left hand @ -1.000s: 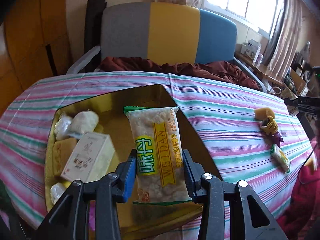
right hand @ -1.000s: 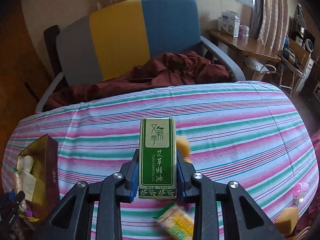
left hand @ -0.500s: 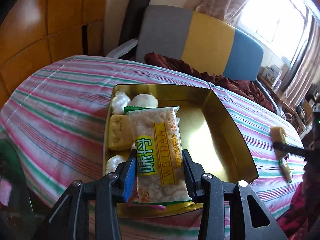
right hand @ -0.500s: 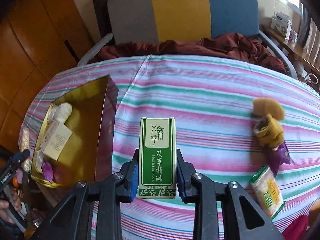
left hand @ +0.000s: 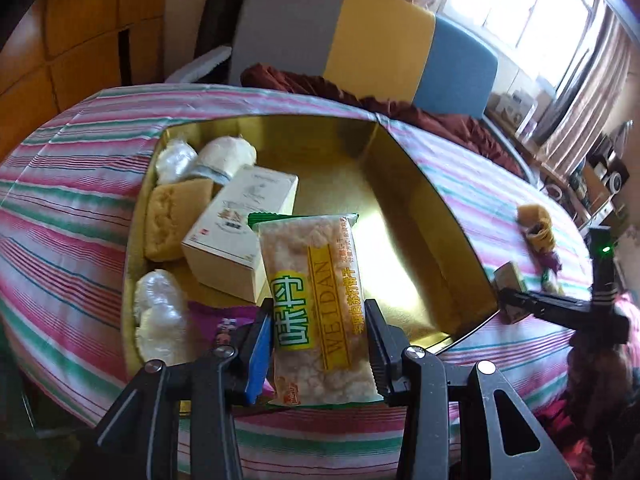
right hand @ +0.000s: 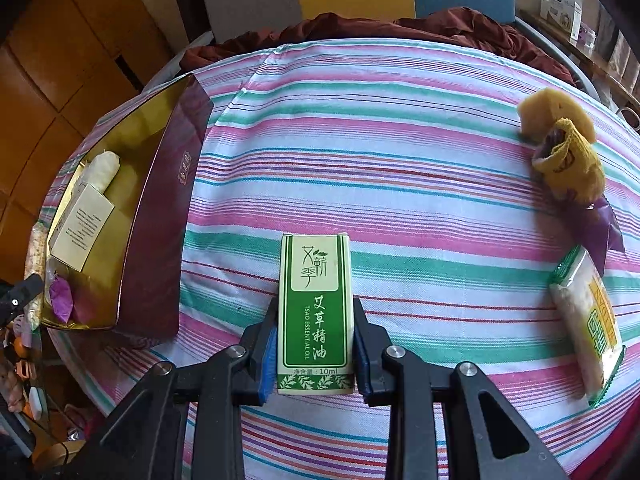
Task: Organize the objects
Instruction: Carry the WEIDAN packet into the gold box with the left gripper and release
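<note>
My left gripper is shut on a clear snack packet with a yellow "WEIDAN" label, held over the near end of the gold-lined box. The box holds a cream carton, a yellow sponge, white wrapped lumps and a purple wrapper. My right gripper is shut on a green essential-oil carton, held above the striped cloth to the right of the box. The right gripper also shows in the left wrist view by the box's right corner.
On the striped tablecloth to the right lie a yellow sponge, a yellow knitted piece with a purple wrapper, and a second snack packet. A grey, yellow and blue chair with a maroon cloth stands behind the table.
The left gripper has lowered the snack packet nearer the box. The right gripper has moved down and left with the green carton, closer to the cloth and the box.
</note>
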`<action>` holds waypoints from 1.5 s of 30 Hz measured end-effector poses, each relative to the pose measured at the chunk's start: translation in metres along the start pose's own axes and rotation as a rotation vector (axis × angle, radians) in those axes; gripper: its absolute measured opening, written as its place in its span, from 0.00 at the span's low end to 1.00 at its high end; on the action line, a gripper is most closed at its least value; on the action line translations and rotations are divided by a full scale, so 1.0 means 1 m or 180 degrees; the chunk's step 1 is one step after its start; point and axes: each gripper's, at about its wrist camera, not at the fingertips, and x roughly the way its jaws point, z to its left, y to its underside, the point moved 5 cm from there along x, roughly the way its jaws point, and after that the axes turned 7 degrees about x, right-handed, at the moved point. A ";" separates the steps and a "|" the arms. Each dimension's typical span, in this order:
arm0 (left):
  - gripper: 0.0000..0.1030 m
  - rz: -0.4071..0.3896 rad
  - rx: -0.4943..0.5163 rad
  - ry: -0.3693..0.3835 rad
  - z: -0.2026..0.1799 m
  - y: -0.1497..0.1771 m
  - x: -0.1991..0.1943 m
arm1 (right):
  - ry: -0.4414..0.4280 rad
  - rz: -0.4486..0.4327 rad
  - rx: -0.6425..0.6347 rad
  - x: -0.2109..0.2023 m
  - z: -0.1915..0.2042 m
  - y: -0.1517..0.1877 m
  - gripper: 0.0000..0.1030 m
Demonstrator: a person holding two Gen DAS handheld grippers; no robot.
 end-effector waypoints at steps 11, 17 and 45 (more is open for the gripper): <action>0.46 0.0218 0.0133 -0.0283 0.009 0.008 0.036 | -0.0026 -0.0041 -0.0017 0.000 0.000 0.003 0.29; 0.49 0.0207 -0.0051 -0.0188 0.016 0.016 0.048 | 0.0017 -0.0052 -0.0028 0.002 0.002 0.005 0.29; 0.65 -0.0559 -0.0052 -0.0807 0.030 0.004 -0.035 | 0.0192 -0.0266 -0.0167 -0.026 0.040 -0.008 0.29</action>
